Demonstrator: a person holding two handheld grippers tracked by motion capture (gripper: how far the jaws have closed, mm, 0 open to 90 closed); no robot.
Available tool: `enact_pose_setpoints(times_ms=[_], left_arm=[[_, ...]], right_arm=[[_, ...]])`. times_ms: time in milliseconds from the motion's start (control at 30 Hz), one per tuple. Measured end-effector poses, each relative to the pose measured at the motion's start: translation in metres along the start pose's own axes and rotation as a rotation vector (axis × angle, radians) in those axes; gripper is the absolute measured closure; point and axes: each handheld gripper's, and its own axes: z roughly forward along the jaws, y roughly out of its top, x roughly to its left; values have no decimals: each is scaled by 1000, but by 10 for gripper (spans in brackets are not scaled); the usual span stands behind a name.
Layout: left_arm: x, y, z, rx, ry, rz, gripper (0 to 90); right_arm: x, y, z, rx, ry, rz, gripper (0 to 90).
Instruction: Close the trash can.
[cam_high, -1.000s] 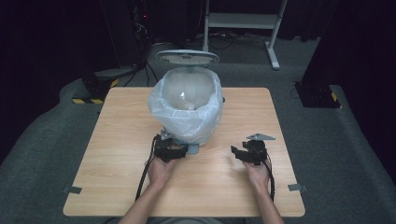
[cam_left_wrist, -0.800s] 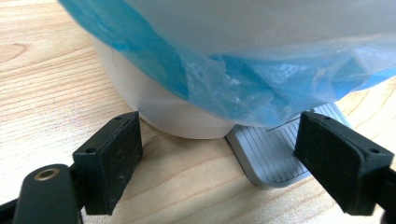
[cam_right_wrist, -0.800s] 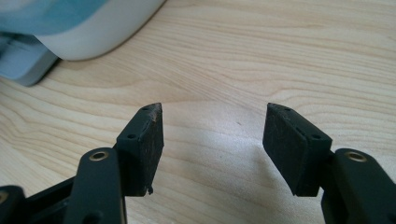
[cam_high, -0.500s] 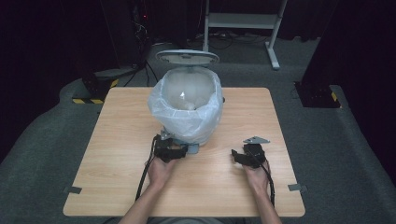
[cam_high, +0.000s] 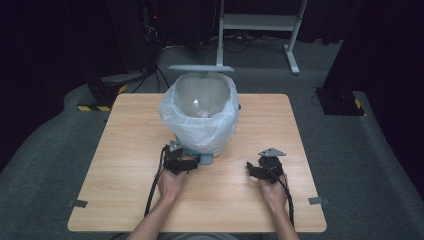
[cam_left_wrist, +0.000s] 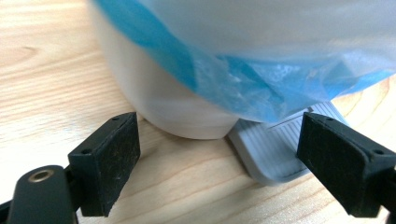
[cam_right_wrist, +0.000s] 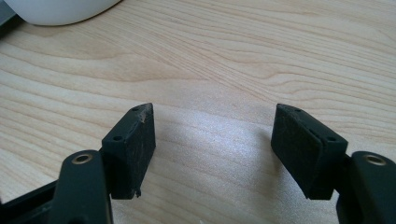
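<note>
left gripper (cam_high: 194, 162), jaws wide, faces the bin (cam_high: 200, 117) pedal (cam_left_wrist: 275, 144): press squarely. right gripper (cam_high: 253, 171), jaws just opening, empty, waits nearer the table's (cam_high: 125, 145) right edge.

Around your wooden table (cam_high: 125, 150): grey carpet (cam_high: 45, 165), dark surroundings, a white metal stand (cam_high: 260, 22) beyond its far edge

The counter (cam_high: 125, 150) was pale wood with a wavy brown grain. The bin (cam_left_wrist: 154, 88) was off-white, lined with a bag (cam_high: 200, 127) that looked milky white from above and blue up close. Its ribbed pedal (cam_left_wrist: 275, 144) was grey. Both tongs, left (cam_high: 192, 163) and right (cam_high: 252, 170), were matt black.
</note>
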Motion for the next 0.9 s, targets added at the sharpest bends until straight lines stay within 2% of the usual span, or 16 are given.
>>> enact_pose_setpoints(times_ms=[67,167,300,433,533,600,700,767,900], left_arm=[[5,-2,-6,-41,-14,-49,135],[10,-3,-8,-39,-12,-79,136],[8,-3,-8,-23,11,-42,146],[12,-5,-12,-18,20,-44,144],[20,-7,-17,-1,84,-39,147],[29,-8,-21,12,115,-54,146],[41,-10,-24,57,160,-71,146],[45,-11,-27,67,186,-52,147],[45,-12,-28,84,208,-18,147]], right_arm=[[0,0,0,0,0,0,303],[0,0,0,1,1,0,299],[0,0,0,1,1,-1,296],[0,0,0,1,0,-1,295],[0,0,0,1,0,-1,294],[0,0,0,1,0,-1,294],[1,0,0,1,0,-1,292],[1,0,0,2,0,0,289],[1,-1,-1,8,-4,4,242]])
